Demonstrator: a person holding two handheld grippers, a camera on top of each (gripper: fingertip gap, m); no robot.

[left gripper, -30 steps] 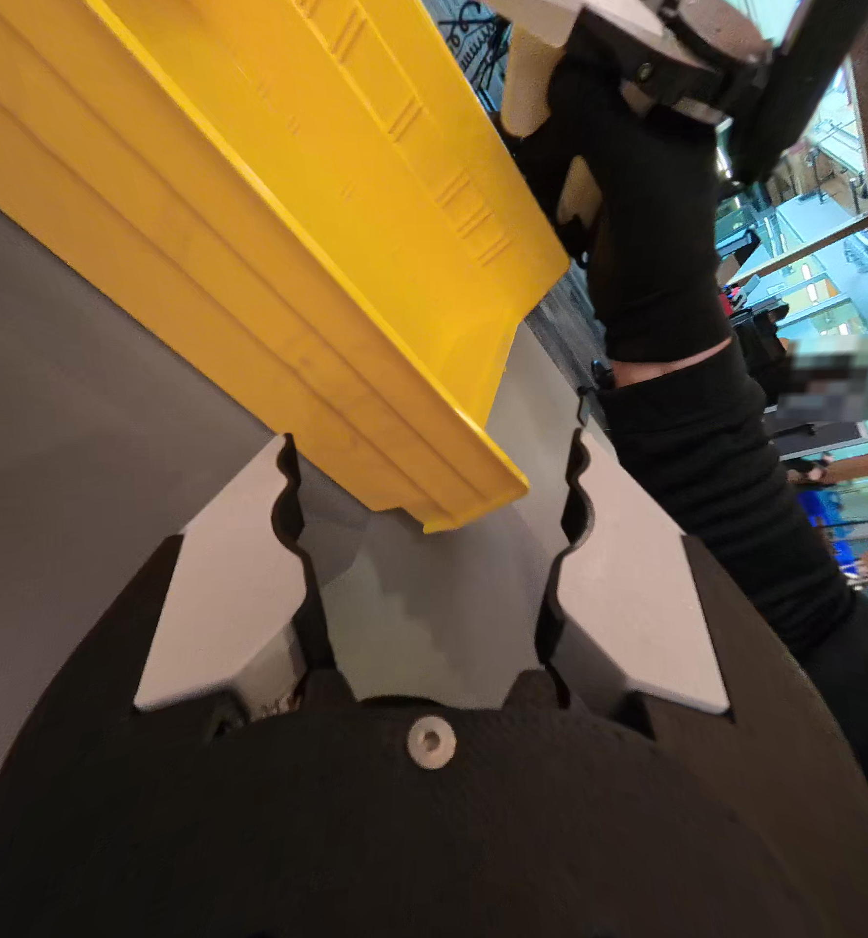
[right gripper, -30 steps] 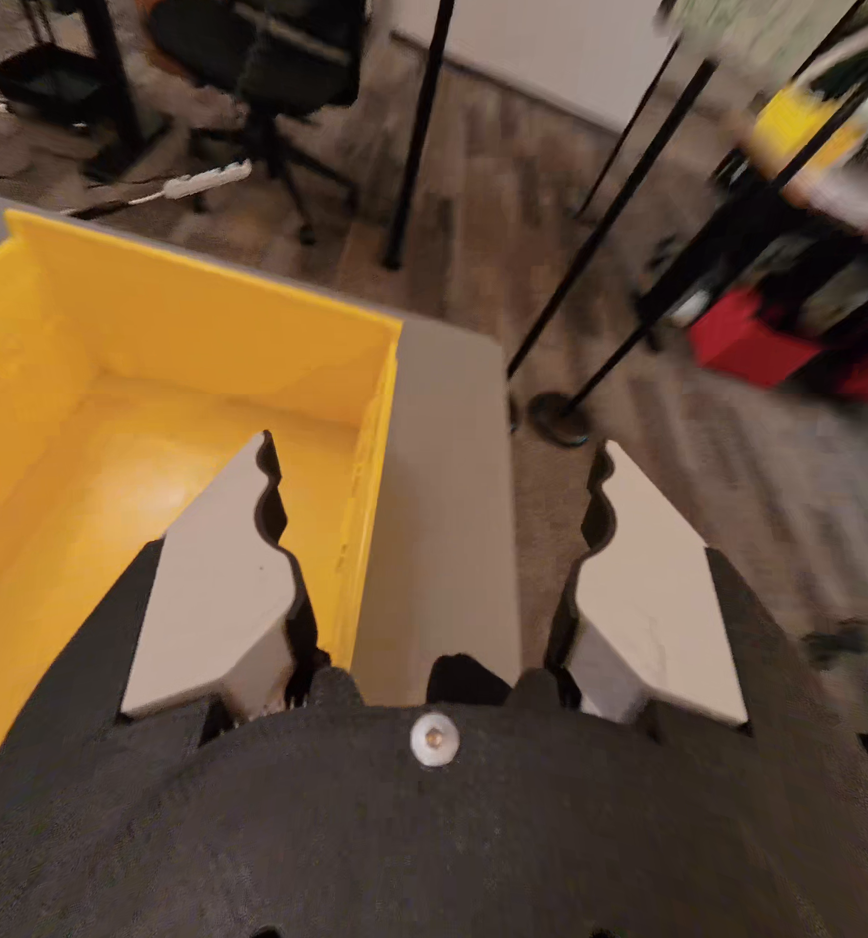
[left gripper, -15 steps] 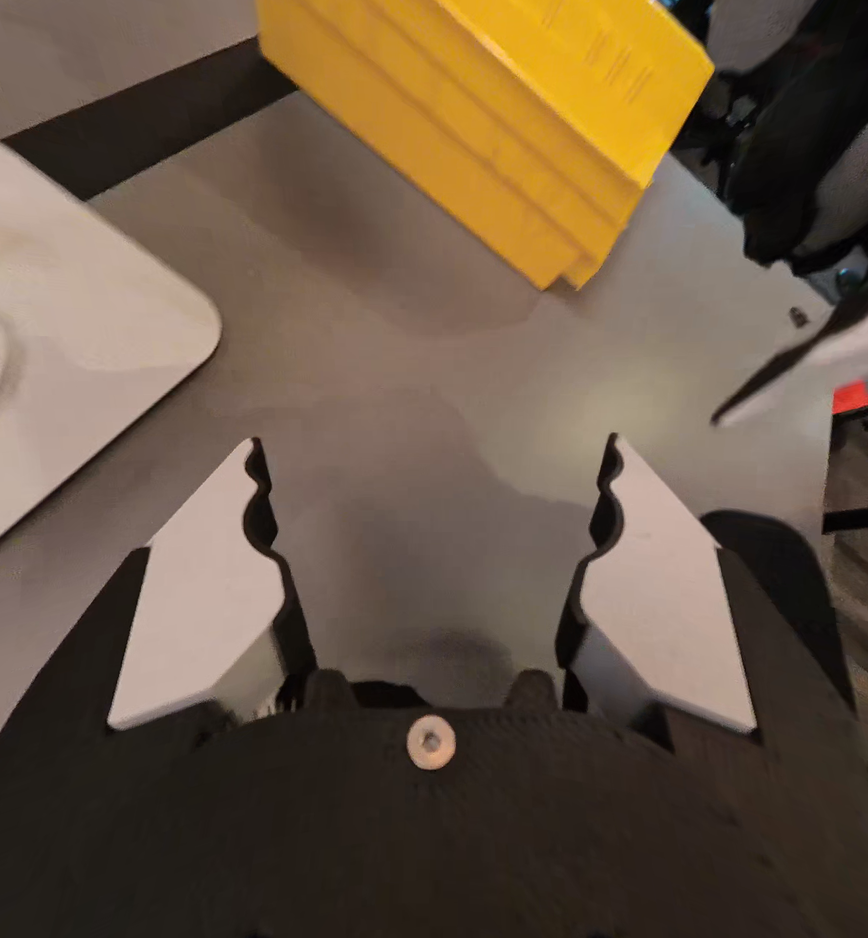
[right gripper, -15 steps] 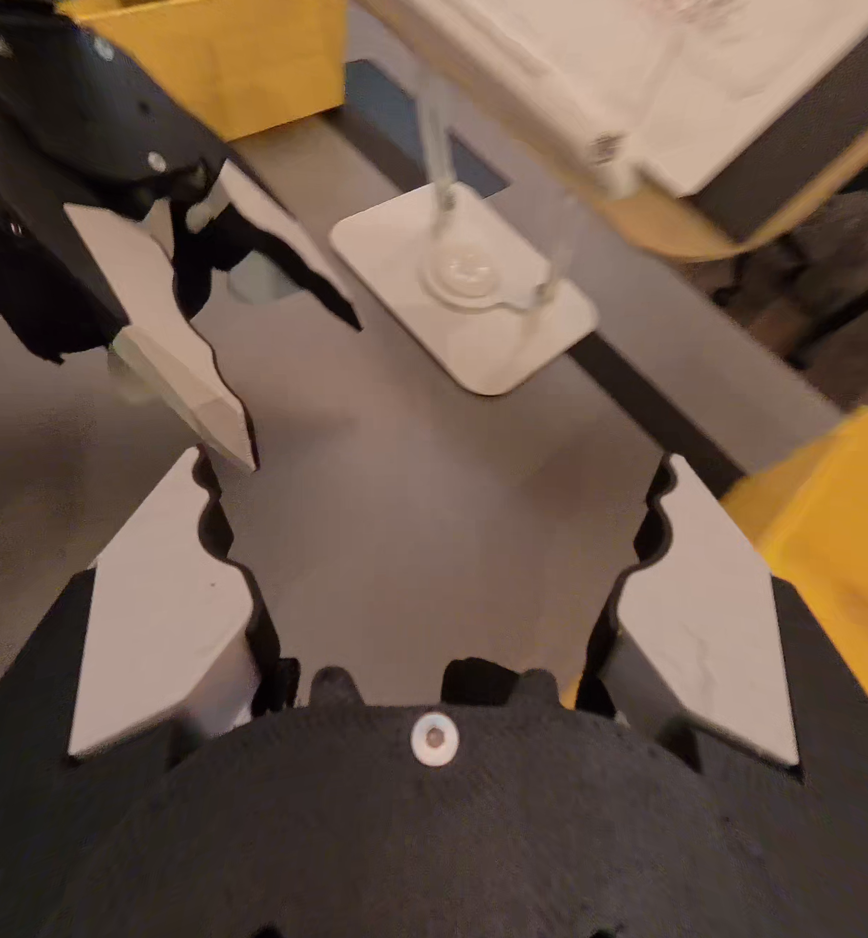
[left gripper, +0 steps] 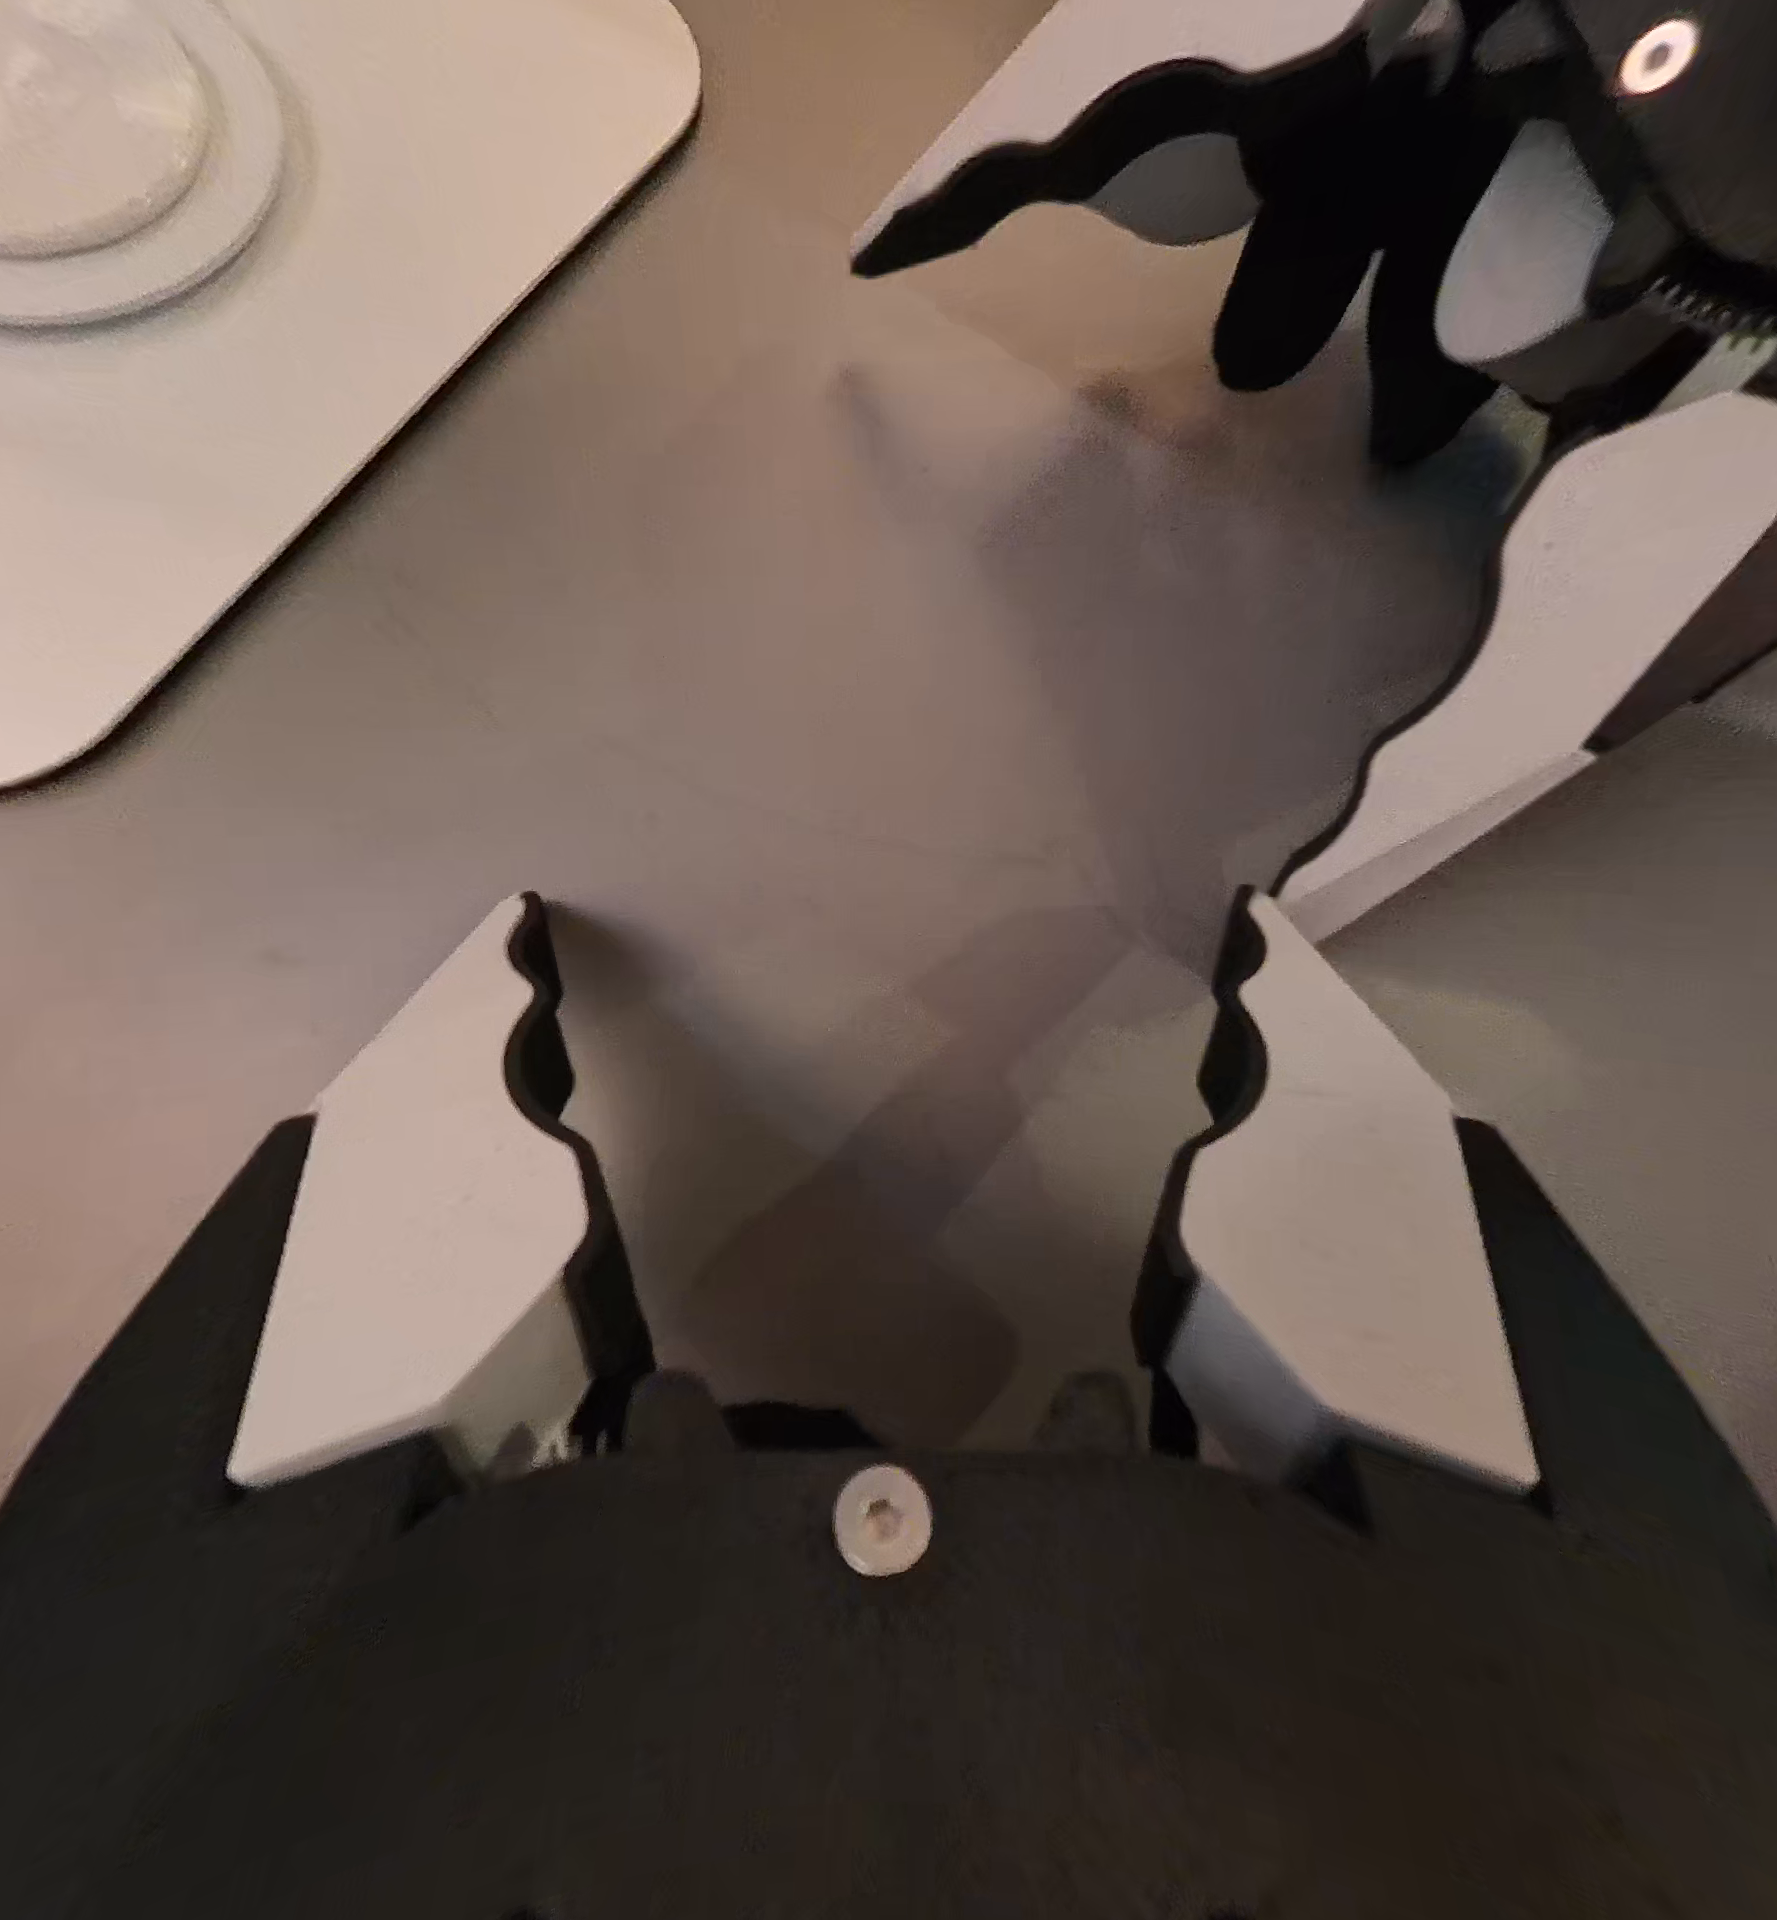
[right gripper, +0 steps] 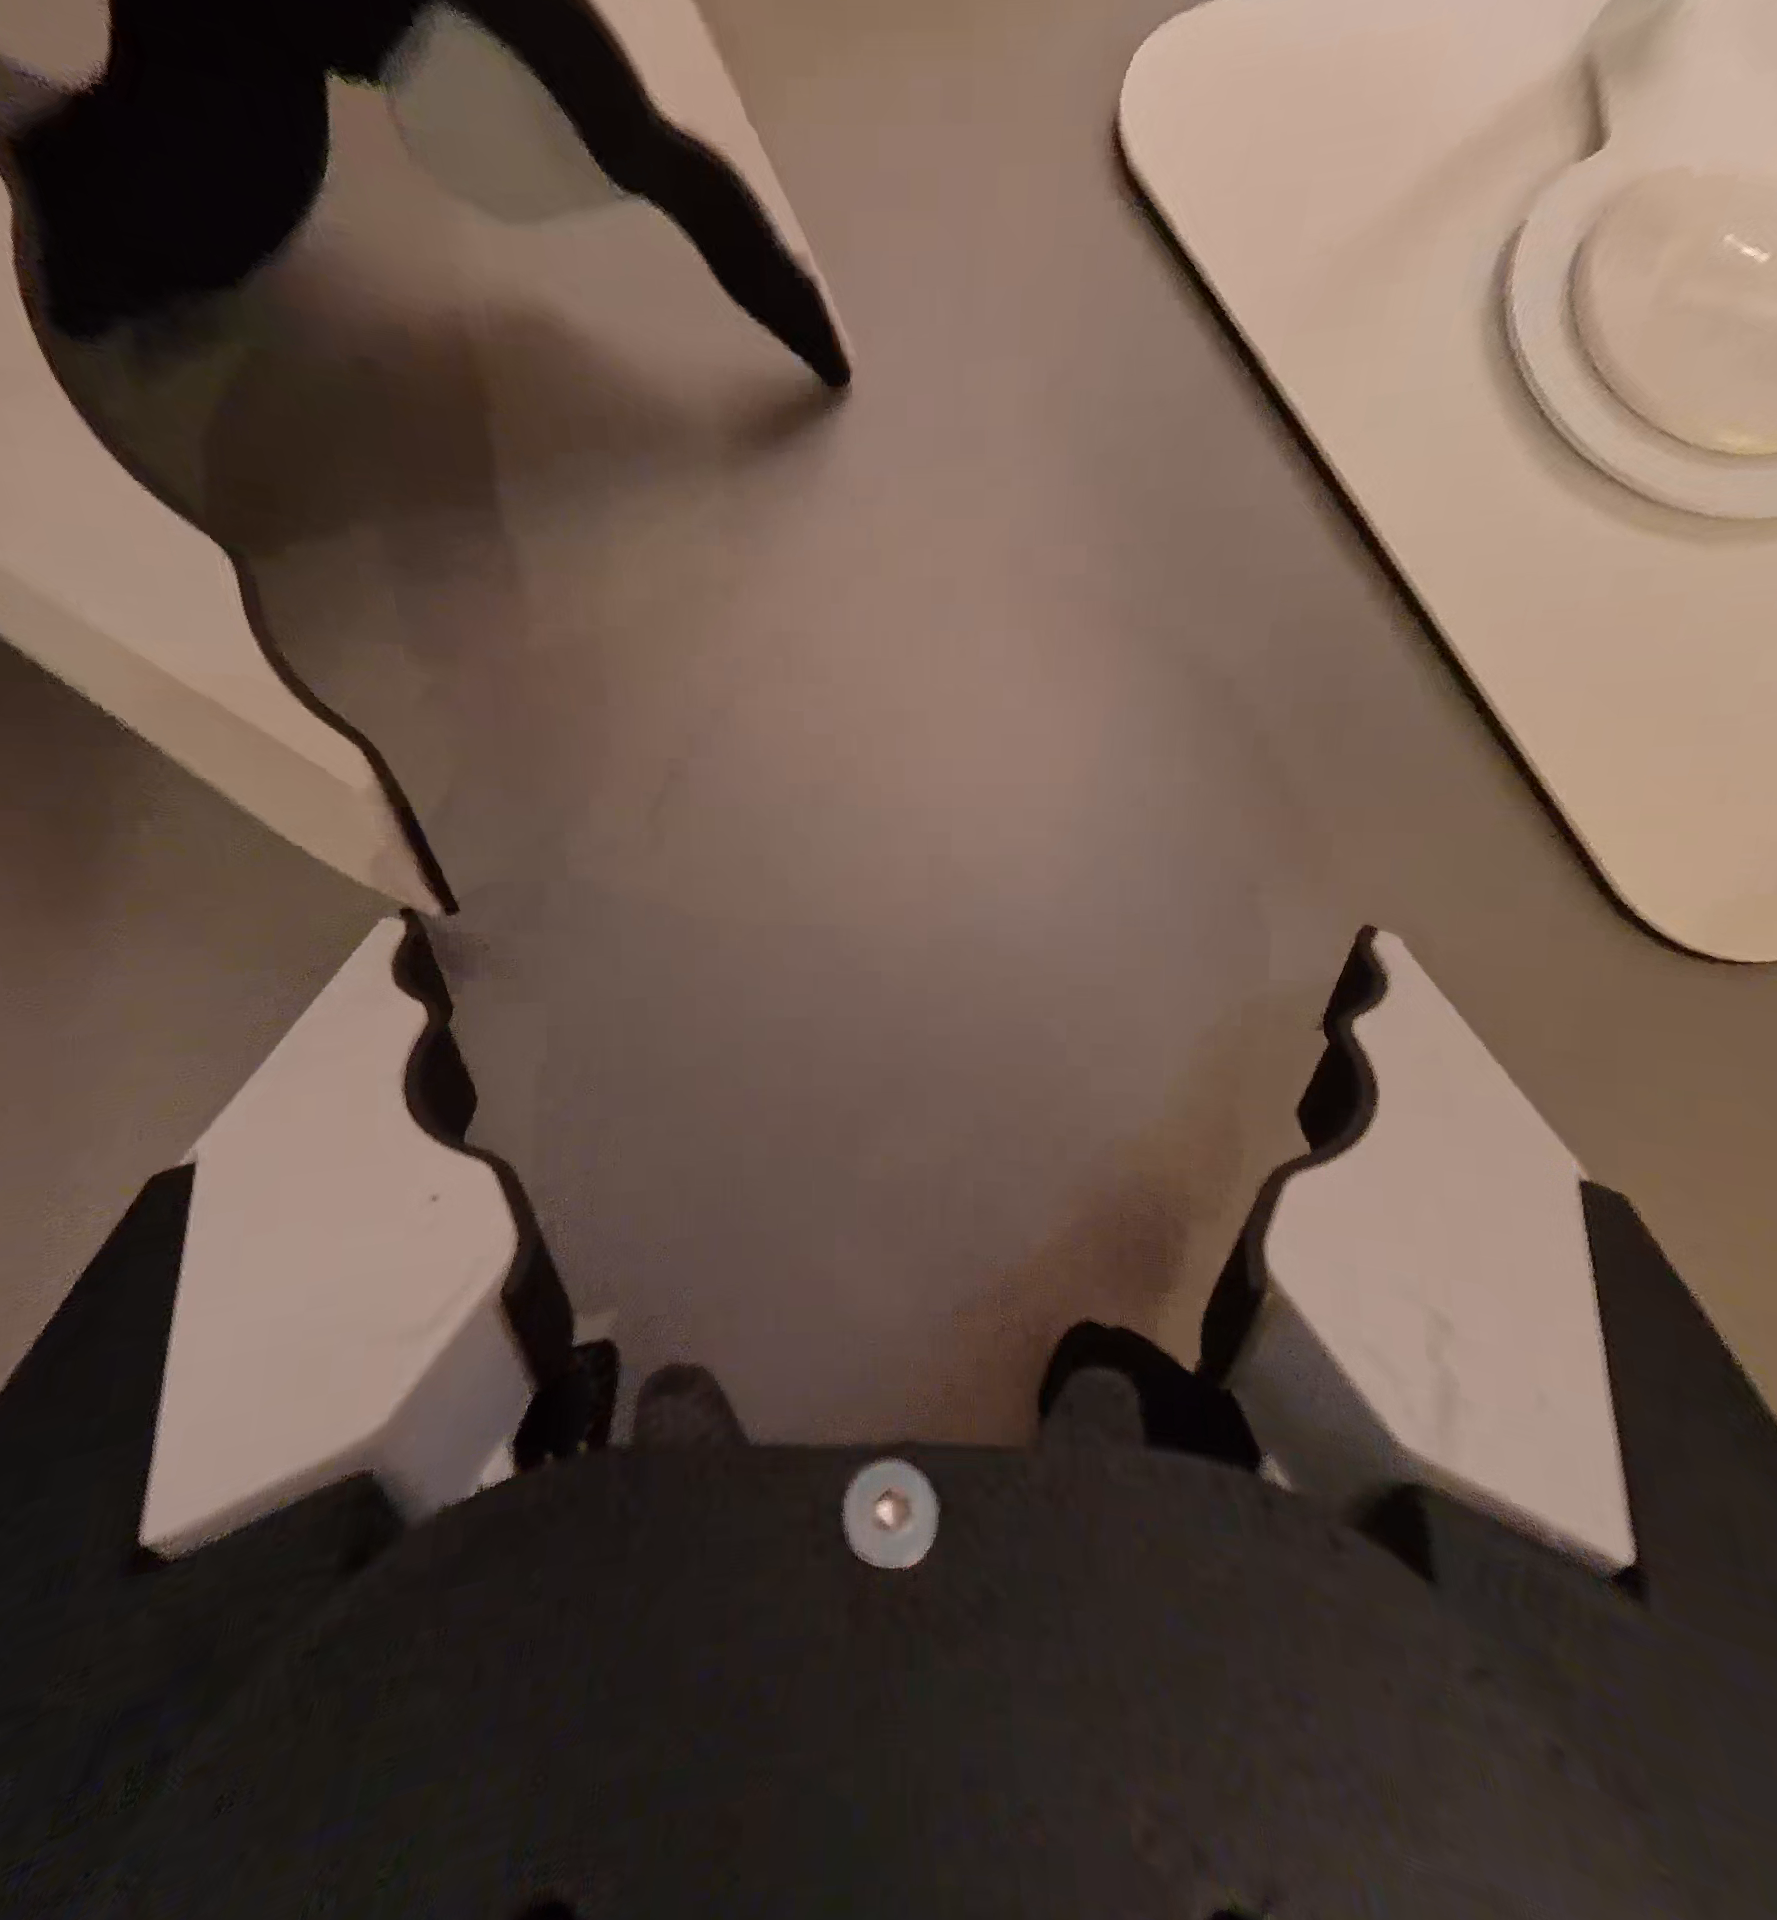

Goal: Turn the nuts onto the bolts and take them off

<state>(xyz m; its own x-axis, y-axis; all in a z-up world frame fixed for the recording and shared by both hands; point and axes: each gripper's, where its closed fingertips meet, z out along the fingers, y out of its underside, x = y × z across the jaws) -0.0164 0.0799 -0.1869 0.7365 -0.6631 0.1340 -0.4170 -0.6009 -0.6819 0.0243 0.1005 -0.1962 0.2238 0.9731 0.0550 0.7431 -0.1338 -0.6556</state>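
White base plate [left gripper: 240, 364] cut off by frame edge

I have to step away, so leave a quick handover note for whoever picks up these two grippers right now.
Left gripper: open, empty, pointed down at the grey table.
Right gripper: open, empty, facing the left one over the same bare patch; their fingertips nearly meet.
Job's things: no nuts or bolts show in either view. Only a white base plate with a clear dome-like fitting lies beside the grippers.
Done: nothing that can be confirmed from here.
Left: find the nuts and bolts, thread the nuts on, then take them off.
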